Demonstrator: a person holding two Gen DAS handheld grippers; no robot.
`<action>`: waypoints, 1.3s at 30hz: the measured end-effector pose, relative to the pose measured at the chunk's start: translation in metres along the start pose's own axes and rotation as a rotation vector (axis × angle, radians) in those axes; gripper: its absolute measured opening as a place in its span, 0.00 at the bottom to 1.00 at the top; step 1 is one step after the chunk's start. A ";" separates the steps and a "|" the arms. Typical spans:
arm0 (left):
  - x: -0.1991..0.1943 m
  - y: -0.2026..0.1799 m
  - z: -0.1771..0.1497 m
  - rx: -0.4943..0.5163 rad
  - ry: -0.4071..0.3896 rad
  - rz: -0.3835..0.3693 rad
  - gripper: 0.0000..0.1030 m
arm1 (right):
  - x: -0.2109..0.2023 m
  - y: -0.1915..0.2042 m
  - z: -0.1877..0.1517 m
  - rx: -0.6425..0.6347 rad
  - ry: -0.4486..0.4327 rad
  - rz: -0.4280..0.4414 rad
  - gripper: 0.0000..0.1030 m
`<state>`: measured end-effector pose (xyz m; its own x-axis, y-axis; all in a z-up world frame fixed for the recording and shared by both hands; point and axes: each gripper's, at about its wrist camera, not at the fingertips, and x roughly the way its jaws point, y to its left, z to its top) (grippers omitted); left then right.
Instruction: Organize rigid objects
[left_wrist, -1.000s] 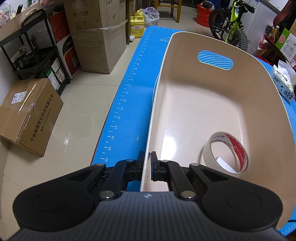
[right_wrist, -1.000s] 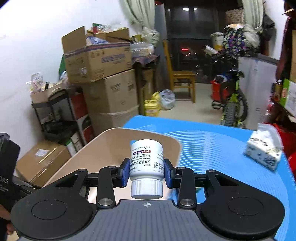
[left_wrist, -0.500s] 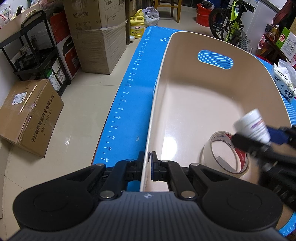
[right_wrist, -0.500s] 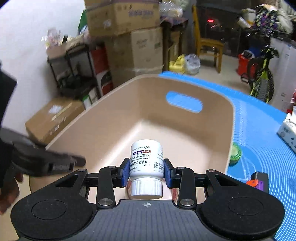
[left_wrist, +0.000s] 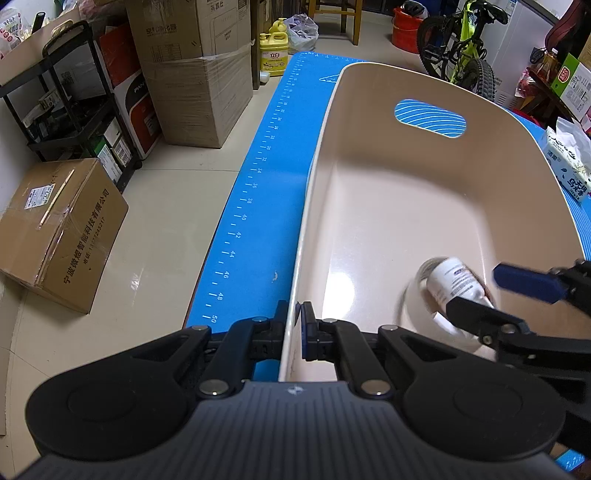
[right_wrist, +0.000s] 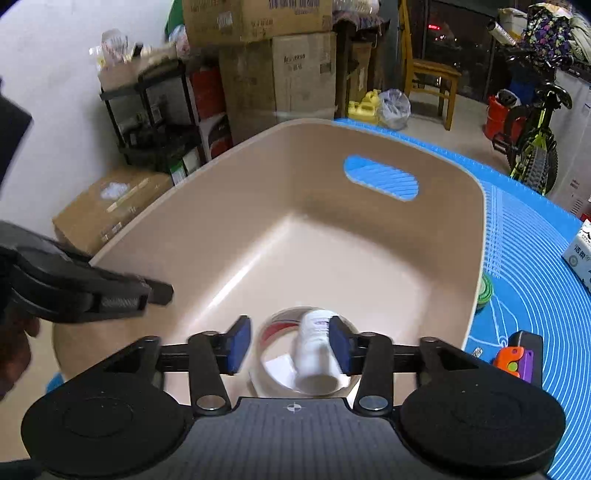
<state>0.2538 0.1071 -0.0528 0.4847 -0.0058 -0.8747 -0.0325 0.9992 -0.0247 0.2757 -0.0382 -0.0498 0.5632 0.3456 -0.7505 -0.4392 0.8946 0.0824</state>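
Bottle (right_wrist: 314, 350) loose between spread right gripper (right_wrist: 288, 345) fingers, over tape roll (right_wrist: 275, 354) inside tub (left_wrist: 406, 206).
Left gripper (left_wrist: 293, 325) clamped on tub rim; could bounce off tape, roll.

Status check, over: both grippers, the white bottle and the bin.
Left gripper clamped on beige bin rim. Right gripper jaws open. White bottle blurred between them, over tape roll. Nothing blocking.

Both wrist views close, angled down into shared beige bin (left_wrist: 406, 206) (right_wrist: 295, 236).
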 end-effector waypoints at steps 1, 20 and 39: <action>0.000 0.000 0.000 0.000 0.000 0.001 0.07 | -0.005 0.000 0.000 0.005 -0.021 0.004 0.62; 0.000 0.001 0.000 -0.005 -0.002 -0.008 0.08 | -0.065 -0.102 -0.018 0.165 -0.226 -0.272 0.94; 0.000 0.003 -0.001 -0.003 -0.002 -0.005 0.08 | -0.022 -0.176 -0.120 0.291 -0.107 -0.432 0.88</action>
<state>0.2532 0.1100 -0.0532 0.4866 -0.0102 -0.8736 -0.0325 0.9990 -0.0298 0.2567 -0.2369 -0.1261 0.7248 -0.0588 -0.6864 0.0528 0.9982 -0.0298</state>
